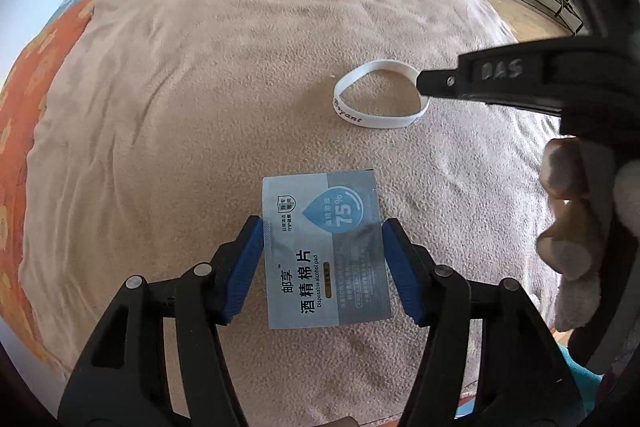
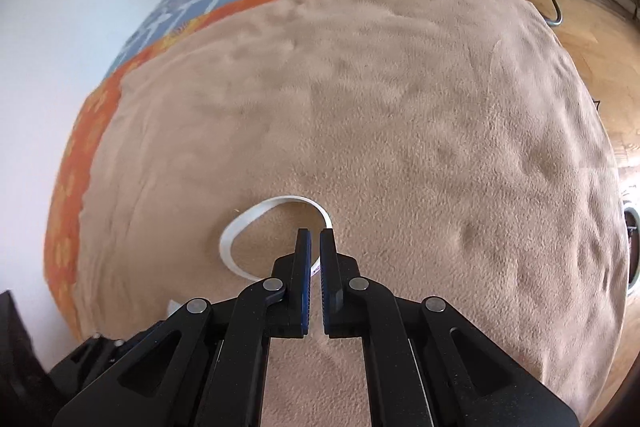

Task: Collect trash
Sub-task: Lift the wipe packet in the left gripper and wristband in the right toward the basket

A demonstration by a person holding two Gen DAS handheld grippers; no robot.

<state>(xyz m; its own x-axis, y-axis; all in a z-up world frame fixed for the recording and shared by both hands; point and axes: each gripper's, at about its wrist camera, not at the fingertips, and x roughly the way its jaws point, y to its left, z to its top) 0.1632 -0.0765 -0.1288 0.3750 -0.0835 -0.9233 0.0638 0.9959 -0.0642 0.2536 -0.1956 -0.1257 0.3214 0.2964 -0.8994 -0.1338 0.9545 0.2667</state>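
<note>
Two pieces of trash lie on the tan blanket point(image 1: 240, 75): a flat wipe sachet point(image 1: 324, 251) at the near centre and a white band point(image 1: 376, 99) farther off to the right.

The left gripper point(image 1: 322, 259) points steeply down over the sachet, its jaws spread to either side of it. The blue pads point(image 1: 246, 267) stand at the sachet's left and right edges; no firm press is evident. This placement appears intended for an edge-on grasp of the thin packet.

The right gripper point(image 2: 315, 267) has its jaws pressed nearly together on the right-hand side of the band, whose strip runs into the narrow slit between the pads. It appears pinched, presumably for lifting. The band's left part rests on the blanket.
</note>
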